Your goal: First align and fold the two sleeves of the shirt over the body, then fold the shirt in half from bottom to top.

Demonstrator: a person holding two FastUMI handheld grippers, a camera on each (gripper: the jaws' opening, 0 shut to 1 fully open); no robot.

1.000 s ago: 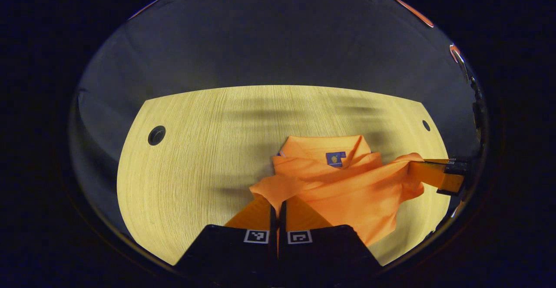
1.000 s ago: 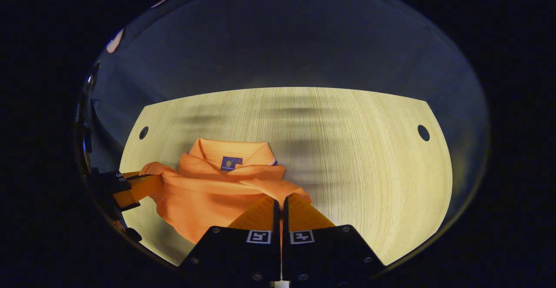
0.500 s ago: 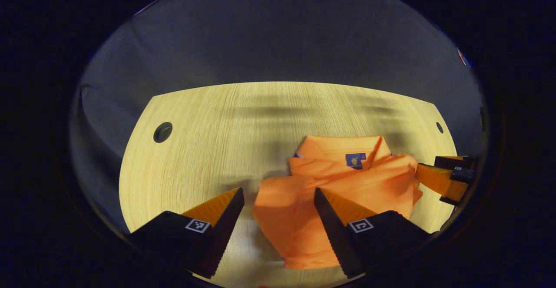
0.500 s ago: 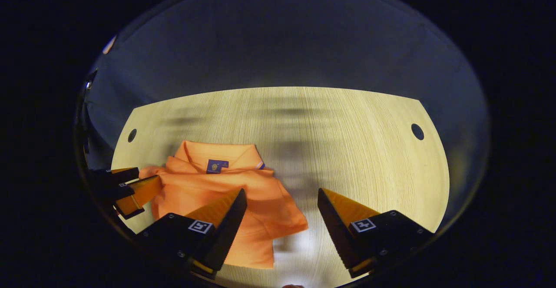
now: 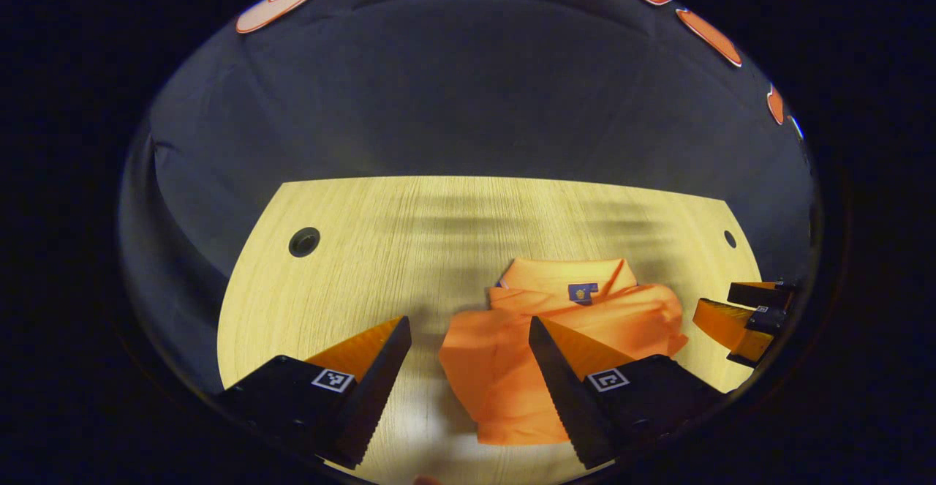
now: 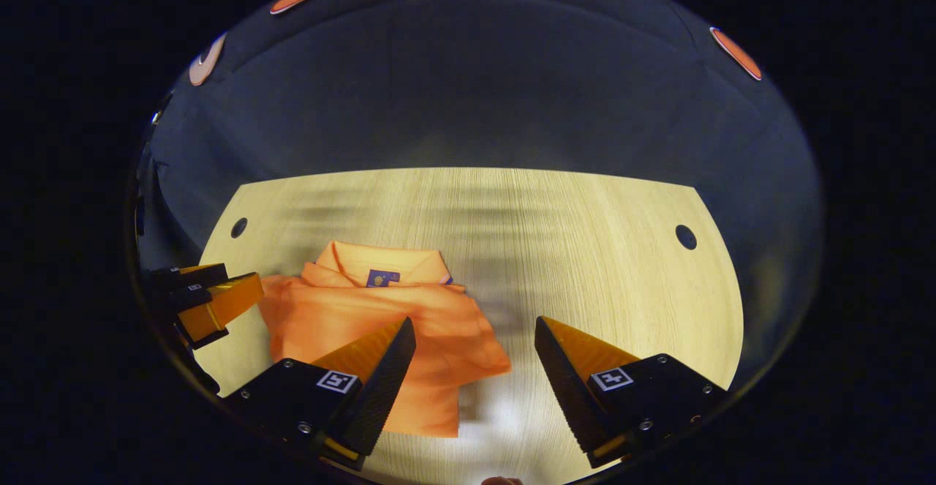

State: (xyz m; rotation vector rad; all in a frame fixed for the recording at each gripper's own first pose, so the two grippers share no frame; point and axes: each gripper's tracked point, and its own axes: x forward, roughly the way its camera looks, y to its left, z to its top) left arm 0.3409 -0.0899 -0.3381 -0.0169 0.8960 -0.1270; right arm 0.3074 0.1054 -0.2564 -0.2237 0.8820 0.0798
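One table (image 5: 409,251) is seen, a pale wood-grain top with rounded corners and two round holes (image 5: 304,241), one near each far corner. On it lies one shirt (image 5: 512,346), orange, soft and creased, folded into a rough rectangle with its collar (image 5: 567,274) at the far end and a small dark label (image 5: 583,292) inside the neck; in the right gripper view it sits left of centre (image 6: 380,339), flat on the wood. Two grippers are counted. The left gripper (image 5: 469,368) is held with its wedge-shaped, saw-toothed fingers spread wide and nothing between them that is gripped; the right gripper (image 6: 474,368) is spread the same way, empty. Each is also seen from the other's camera, at the shirt's side and just clear of the cloth (image 5: 738,313) (image 6: 208,302). A second ago both pairs of fingers were pressed together on the cloth's edge; since then they have been parted and drawn back, and the cloth has been left lying folded
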